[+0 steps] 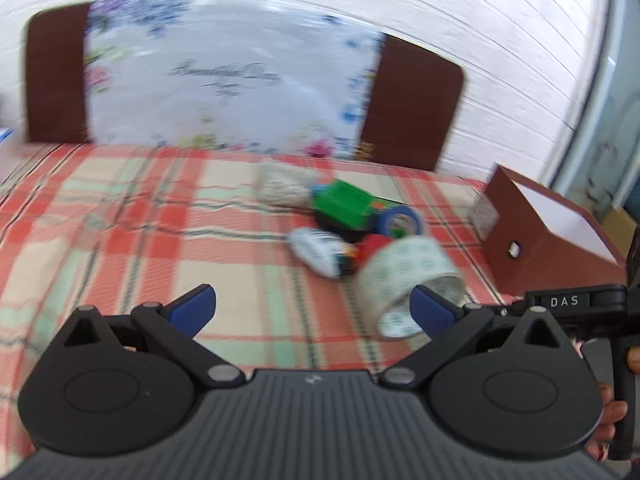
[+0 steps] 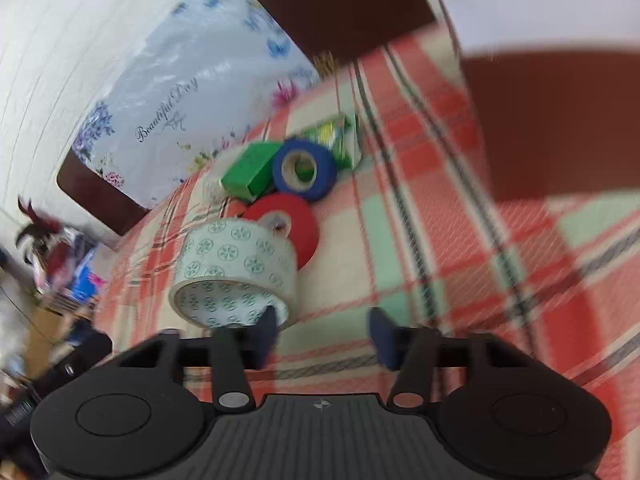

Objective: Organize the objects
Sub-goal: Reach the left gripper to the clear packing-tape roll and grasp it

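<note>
My left gripper (image 1: 312,306) has its jaws as wide as they go, nothing between them, hovering over the plaid bed cover (image 1: 140,220). My right gripper (image 2: 322,334) has jaws about half apart; the patterned tape roll (image 2: 236,268) sits at their 10 o'clock with my left pad's tip overlapping its rim, but the blur stops me telling whether it touches. No clamp, so I read them as apart. The roll lies tilted at the near end of the pile, leaning on the red tape roll (image 2: 296,220) at its 1 o'clock. Beyond that come the blue tape roll (image 2: 306,170) and a green box (image 2: 246,170), close-packed. In the left view a small white tube (image 1: 316,250) lies at the pile's 9 o'clock. The brown box (image 1: 560,248), open-topped, sits well off at 3 o'clock, and I judge it the likely drop spot. Handling guess: the roll is light, with a stiff cardboard core and a slick film face, not fragile, and it will roll if nudged. Best hold is probably across the ring wall, one pad inside the core and one on the outer face. A pinch across the full diameter looks too wide for my right jaws as set.
</note>
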Demonstrator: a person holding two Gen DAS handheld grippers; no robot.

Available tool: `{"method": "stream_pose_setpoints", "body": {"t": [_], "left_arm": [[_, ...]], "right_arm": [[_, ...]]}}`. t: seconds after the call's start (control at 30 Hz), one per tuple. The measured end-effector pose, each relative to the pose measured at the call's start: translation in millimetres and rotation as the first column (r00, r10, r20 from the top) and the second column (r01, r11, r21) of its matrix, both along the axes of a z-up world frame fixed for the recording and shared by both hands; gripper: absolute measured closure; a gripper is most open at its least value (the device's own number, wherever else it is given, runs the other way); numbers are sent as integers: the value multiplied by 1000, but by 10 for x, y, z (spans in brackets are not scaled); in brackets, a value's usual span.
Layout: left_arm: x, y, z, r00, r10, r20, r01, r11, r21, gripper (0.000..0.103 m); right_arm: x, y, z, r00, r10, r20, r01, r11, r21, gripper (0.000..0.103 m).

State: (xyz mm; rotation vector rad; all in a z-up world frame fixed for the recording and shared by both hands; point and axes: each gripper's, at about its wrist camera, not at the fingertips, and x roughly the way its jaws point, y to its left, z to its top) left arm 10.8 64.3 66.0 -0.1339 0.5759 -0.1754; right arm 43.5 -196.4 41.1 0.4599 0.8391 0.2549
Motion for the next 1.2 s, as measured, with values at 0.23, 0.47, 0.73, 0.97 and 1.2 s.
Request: {"method": "stream_pose_setpoints", "body": {"t": [0.23,0.47,0.73,0.97,1.2], "left_arm": [[388,37,111,1000,9,-24,-13,989,-145,0],[839,-214,-6,988,-27,-150,10,994,-112,15],[233,-354,-95,975,-177,-138,159,978,-132,13],[353,-64,225,997,-45,-56,33,979,-203,10],[1043,-124,136,987,40,-159,-58,993,-107,18]], "right_arm": [[-93,-15,279,982,21,186,-17,1000,-21,44],[455,144,298,988,16,152,-19,1000,21,45],[-141,59,138,980,142,137,-147,989,25,44],[-482,94,178,952,201,232,-179,978,-111,44],[260,96,293,981,-5,195,-3,999,41,43]]}}
